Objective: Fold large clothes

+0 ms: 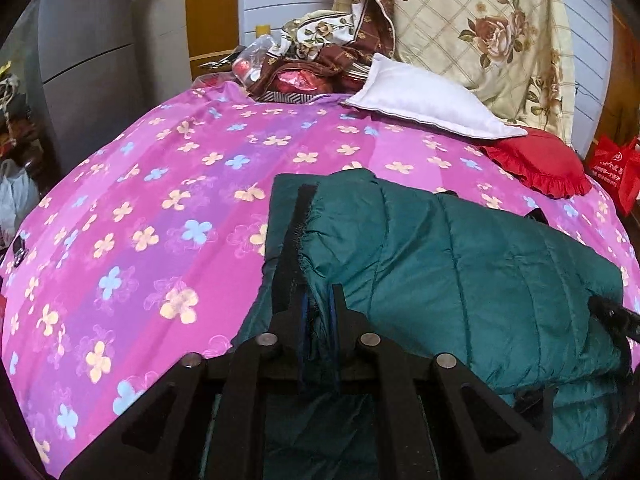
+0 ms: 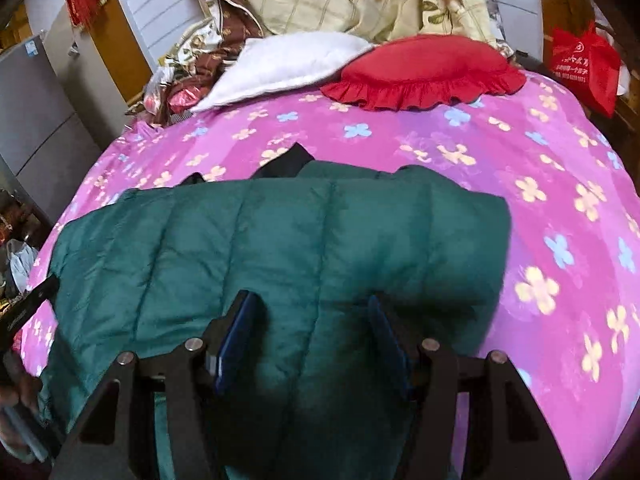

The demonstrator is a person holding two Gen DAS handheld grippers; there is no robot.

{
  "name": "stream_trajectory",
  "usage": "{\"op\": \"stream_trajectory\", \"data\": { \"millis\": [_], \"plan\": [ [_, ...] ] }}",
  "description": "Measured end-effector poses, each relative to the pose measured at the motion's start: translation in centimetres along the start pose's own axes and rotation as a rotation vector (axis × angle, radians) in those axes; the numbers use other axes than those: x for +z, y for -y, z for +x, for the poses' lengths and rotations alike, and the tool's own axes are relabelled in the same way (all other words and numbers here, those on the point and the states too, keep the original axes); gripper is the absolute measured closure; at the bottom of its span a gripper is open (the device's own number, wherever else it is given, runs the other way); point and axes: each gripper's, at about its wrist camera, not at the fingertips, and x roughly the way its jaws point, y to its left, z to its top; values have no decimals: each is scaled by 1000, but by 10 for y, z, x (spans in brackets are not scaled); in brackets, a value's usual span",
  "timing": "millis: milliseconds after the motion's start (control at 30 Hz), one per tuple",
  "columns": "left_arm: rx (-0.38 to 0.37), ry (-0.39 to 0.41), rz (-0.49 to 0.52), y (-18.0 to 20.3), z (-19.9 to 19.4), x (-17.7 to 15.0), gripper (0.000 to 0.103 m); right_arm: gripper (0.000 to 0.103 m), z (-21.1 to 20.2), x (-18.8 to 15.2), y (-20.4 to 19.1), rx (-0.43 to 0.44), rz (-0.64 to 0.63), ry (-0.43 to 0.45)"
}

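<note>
A dark green quilted puffer jacket (image 1: 460, 260) lies folded on a pink flowered bedspread (image 1: 152, 208). In the left wrist view my left gripper (image 1: 320, 296) is shut on a bunched fold of the jacket's left edge, next to its black trim strip (image 1: 298, 224). In the right wrist view the jacket (image 2: 280, 232) spreads across the bedspread (image 2: 540, 184). My right gripper (image 2: 312, 308) is open, its blue-padded fingers (image 2: 240, 320) straddling the jacket's near edge, with fabric between them. The left gripper's black body shows at the far left edge (image 2: 28, 312).
A white pillow (image 1: 424, 100) and a red ruffled cushion (image 1: 536, 164) lie at the head of the bed, with a floral quilt (image 1: 480, 32) piled behind. A red bag (image 1: 616, 168) stands right of the bed. A grey cabinet (image 1: 88, 60) stands on the left.
</note>
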Motion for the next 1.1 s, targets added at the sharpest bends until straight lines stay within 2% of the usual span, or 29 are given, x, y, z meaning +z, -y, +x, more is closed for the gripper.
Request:
{"op": "stream_trajectory", "data": {
  "millis": [133, 200, 267, 400, 467, 567, 667, 833, 967, 1100],
  "plan": [
    [-37, -19, -28, -5, -4, 8, 101, 41, -6, 8, 0, -24, -11, -18],
    [-71, 2, -64, -11, -14, 11, 94, 41, -23, 8, 1, -17, -1, 6],
    [-92, 32, -79, -15, -26, 13, 91, 41, -46, 2, 2, 21, 13, 26],
    [-110, 74, -31, -5, -41, 12, 88, 41, -77, -18, -6, 39, -24, 37],
    [-103, 67, 17, 8, -40, 9, 87, 41, -82, -26, -10, 46, -35, 30],
    [-67, 52, 73, 25, -31, 4, 87, 41, -78, -34, -17, 48, -51, 17],
    [-17, 13, 118, 39, -13, -1, 87, 41, -61, -34, -18, -4, -64, -4],
    [14, -11, 141, 48, 11, -8, 87, 41, -29, -30, -24, -65, -104, -24],
    [18, -17, 156, 54, 20, -6, 87, 41, -10, -28, -32, -123, -162, -5],
    [28, -33, 163, 55, 26, -3, 87, 41, -10, -22, -32, -119, -153, -15]
  ]
}}
